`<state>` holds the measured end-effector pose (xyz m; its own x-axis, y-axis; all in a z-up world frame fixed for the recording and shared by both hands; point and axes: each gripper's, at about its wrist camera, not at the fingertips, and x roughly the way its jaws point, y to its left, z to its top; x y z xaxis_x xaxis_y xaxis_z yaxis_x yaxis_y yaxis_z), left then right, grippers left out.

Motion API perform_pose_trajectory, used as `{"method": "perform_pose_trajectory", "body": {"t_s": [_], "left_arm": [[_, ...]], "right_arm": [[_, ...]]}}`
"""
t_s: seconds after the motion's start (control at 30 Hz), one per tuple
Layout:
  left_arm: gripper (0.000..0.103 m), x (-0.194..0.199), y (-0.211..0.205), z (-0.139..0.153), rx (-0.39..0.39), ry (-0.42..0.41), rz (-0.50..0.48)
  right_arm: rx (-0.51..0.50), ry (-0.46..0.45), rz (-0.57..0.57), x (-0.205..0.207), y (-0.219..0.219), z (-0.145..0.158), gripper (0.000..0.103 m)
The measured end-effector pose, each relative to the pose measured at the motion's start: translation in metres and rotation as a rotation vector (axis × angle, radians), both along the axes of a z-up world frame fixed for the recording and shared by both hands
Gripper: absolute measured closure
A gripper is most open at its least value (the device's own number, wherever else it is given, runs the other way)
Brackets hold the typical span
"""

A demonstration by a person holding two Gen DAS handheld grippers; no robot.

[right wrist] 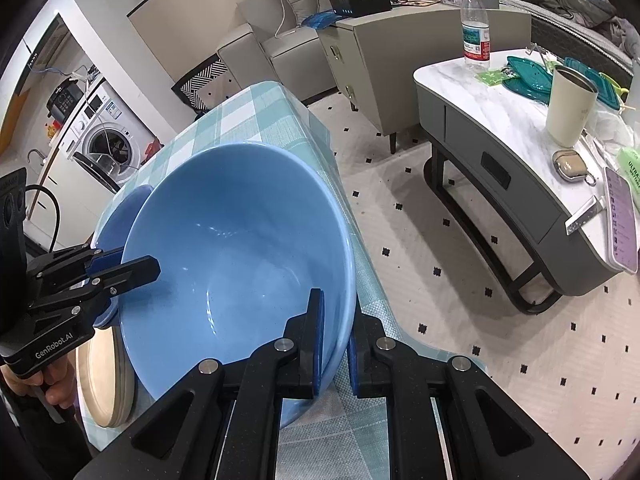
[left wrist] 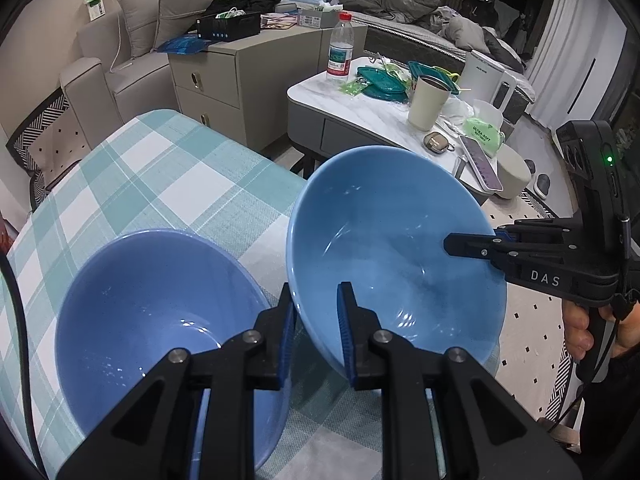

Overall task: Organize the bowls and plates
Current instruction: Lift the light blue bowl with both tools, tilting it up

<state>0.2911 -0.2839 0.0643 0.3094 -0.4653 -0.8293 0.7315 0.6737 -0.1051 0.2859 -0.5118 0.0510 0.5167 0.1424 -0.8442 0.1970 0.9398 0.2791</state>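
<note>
Both hand-held grippers, left (left wrist: 315,332), right (right wrist: 334,340), clamp one blue bowl (left wrist: 384,248), second bowl (left wrist: 160,316) beside, wooden plates (right wrist: 104,380) near.

Even indoor light, fisheye-warped edges

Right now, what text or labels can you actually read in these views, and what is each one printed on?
"DAS": on the right gripper.
"GenRobot.AI": on the left gripper.
"ULTRA SOFT": on the green wipes pack; its smaller print is unreadable.
Water bottle label: too small to read.
White kettle brand: blurred.
Phone screen: unreadable.
</note>
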Motion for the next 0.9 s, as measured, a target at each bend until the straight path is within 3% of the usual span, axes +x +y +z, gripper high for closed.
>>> {"method": "perform_pose_trajectory", "body": {"t_s": [0.9], "left_arm": [[0.085, 0.002, 0.032, 0.055, -0.088, -0.123, 0.064]], "right_arm": [[-0.109, -0.094, 0.061, 0.010, 0.032, 0.065, 0.093]]}}
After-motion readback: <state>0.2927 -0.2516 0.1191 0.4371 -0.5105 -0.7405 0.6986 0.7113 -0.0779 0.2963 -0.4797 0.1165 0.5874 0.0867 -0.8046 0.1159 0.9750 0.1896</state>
